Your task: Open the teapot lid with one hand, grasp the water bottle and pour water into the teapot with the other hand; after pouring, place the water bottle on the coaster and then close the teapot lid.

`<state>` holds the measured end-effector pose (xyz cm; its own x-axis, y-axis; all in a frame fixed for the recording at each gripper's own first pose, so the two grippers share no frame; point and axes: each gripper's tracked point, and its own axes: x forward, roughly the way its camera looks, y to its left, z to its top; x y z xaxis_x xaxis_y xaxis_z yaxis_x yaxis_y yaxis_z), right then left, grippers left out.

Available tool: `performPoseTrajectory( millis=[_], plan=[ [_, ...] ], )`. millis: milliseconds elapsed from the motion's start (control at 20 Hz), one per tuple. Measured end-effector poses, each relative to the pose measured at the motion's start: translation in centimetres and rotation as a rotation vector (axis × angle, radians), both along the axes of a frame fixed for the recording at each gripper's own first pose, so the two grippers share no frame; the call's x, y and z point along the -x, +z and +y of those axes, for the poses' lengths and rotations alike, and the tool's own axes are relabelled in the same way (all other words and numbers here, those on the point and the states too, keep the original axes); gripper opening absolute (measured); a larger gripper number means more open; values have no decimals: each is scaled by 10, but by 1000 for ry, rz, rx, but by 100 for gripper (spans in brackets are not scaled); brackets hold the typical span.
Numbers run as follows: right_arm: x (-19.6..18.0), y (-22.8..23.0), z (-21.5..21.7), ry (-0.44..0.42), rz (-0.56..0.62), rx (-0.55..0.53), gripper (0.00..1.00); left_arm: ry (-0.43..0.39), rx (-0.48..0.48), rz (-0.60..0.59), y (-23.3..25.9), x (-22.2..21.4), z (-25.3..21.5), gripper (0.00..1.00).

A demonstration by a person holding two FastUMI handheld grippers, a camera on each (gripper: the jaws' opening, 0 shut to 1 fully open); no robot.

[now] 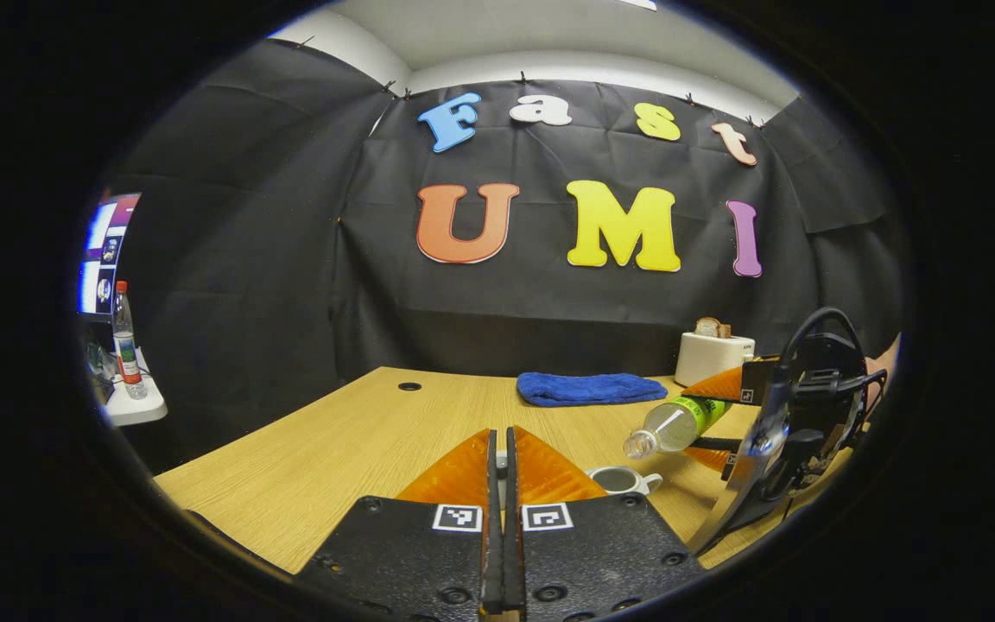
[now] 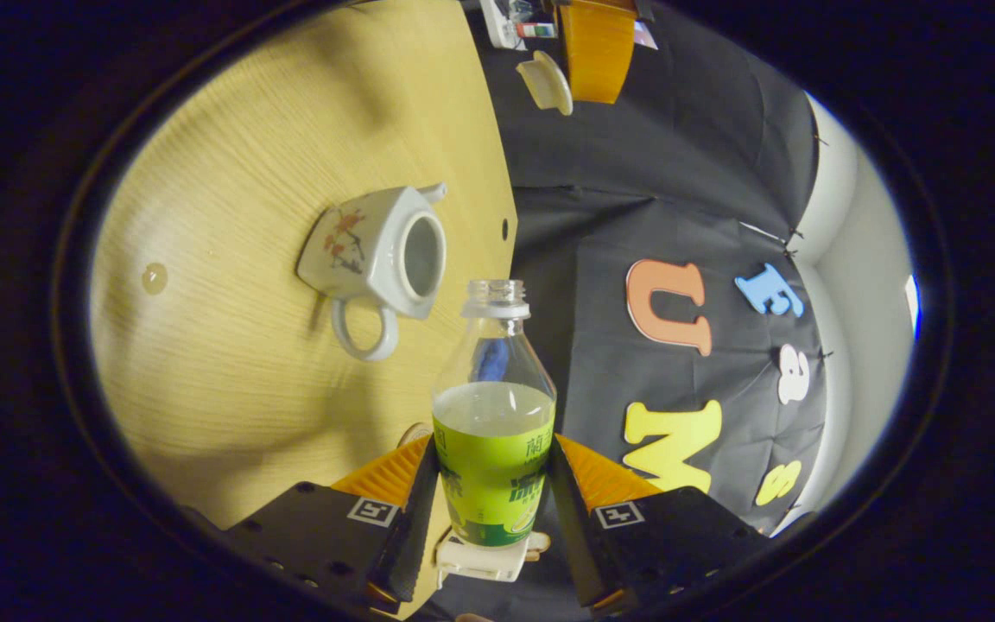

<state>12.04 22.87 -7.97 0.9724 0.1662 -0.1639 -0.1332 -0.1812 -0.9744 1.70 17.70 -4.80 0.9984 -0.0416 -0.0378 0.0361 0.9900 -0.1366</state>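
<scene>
A clear water bottle (image 2: 493, 406) with a green label and no cap is tilted, mouth toward the white flowered teapot (image 2: 377, 255). My right gripper (image 2: 491, 449) is shut on the bottle's label. The teapot stands lidless on the wooden table (image 2: 230, 389). No water stream is visible. In the left gripper view the bottle (image 1: 679, 423) hangs slanted just above the teapot (image 1: 623, 479), held by the right gripper (image 1: 705, 421). My left gripper (image 1: 502, 449) is shut. The right gripper view shows the white lid (image 2: 547, 82) held up beside one of the left gripper's fingers (image 2: 598, 52).
A folded blue towel (image 1: 591, 389) lies at the table's far side, with a white toaster (image 1: 713, 356) holding bread to its right. A side shelf (image 1: 139, 406) on the left carries another bottle (image 1: 126, 345) below a screen (image 1: 104, 255). A small wet spot (image 2: 154, 276) marks the table.
</scene>
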Motion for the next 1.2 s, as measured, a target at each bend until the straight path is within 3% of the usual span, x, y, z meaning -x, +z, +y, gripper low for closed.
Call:
performPoseTrajectory(
  millis=[1200],
  plan=[
    [-3,28,24,119,-161,357,67,-4,-18,-3,-2,4,4,3]
  ],
)
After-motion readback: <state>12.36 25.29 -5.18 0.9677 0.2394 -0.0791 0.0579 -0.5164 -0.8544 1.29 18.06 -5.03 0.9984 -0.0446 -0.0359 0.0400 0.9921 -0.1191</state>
